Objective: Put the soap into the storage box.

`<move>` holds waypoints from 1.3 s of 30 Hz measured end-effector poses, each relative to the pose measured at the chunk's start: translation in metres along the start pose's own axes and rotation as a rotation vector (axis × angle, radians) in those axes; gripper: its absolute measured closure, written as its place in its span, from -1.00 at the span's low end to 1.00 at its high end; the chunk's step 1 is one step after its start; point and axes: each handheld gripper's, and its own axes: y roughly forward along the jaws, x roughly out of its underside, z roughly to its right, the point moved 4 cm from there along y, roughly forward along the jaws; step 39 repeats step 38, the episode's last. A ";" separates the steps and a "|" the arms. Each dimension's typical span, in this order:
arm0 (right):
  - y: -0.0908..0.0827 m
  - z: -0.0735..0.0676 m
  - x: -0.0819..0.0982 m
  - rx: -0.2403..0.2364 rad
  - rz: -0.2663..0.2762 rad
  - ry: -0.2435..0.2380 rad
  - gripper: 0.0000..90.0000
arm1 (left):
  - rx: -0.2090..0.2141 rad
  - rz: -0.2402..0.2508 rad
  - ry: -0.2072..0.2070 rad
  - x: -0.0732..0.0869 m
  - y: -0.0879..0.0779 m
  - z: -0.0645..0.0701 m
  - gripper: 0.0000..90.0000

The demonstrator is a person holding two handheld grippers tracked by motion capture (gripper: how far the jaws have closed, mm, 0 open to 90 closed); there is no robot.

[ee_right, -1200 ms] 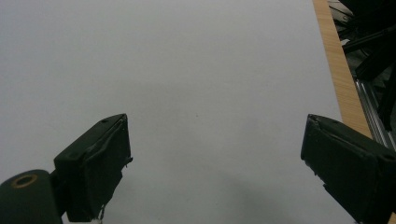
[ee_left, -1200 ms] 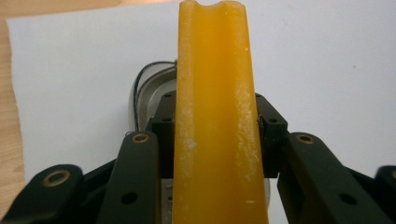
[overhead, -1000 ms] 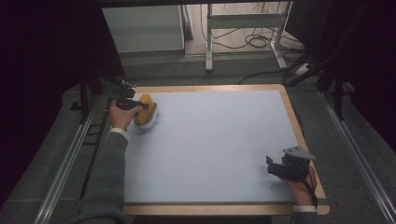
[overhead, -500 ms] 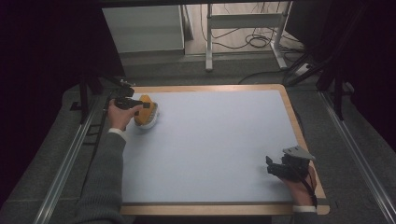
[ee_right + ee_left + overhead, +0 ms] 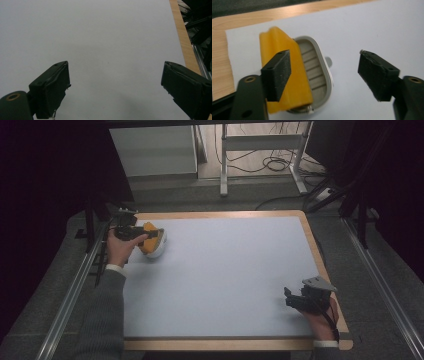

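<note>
Since earlier: left gripper (image 5: 146, 236) had drawn back and lifted a little from the yellow-and-grey object (image 5: 152, 240), its jaws having just been opening; the object lay slightly farther right than before.
Left claw: jaws stood wide apart and held nothing — in the left gripper view the left pad (image 5: 277, 73) sat in front of the yellow part without pressing on it, and the right pad (image 5: 378, 75) hung over bare mat.
Object: it lay on the white mat (image 5: 225, 270) at the far left corner, close to the wooden table edge (image 5: 210, 214); a yellow block (image 5: 284, 75) rested tilted against a grey oval tray (image 5: 315, 75) with ribbed slots.
Right claw: right gripper (image 5: 295, 301) rested at the near right of the mat, jaws wide apart, nothing between them — plain mat ahead of it in the right gripper view.
Meaning: the release looked finished, so the placing step was likely done; whether the block sat properly in the tray could not be told.
</note>
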 end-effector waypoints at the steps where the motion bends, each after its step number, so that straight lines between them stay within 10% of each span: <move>1: 0.000 0.000 0.000 -0.002 0.001 -0.001 -0.81 | 0.002 0.017 0.027 0.006 -0.002 0.007 -0.49; 6: 0.001 -0.001 -0.001 -0.006 -0.002 -0.006 -0.81 | 0.029 0.109 0.067 0.023 -0.017 0.025 -0.53; 13: 0.002 -0.001 0.000 -0.006 -0.003 -0.004 -0.81 | 0.058 0.074 0.164 0.063 -0.024 0.055 -0.57; 24: 0.001 -0.003 -0.001 -0.008 -0.002 -0.012 -0.81 | 0.154 0.039 0.179 0.118 -0.024 0.079 -0.60; 39: 0.001 -0.007 -0.004 -0.004 0.014 -0.018 -0.81 | 0.141 0.010 0.182 0.128 -0.010 0.080 -0.65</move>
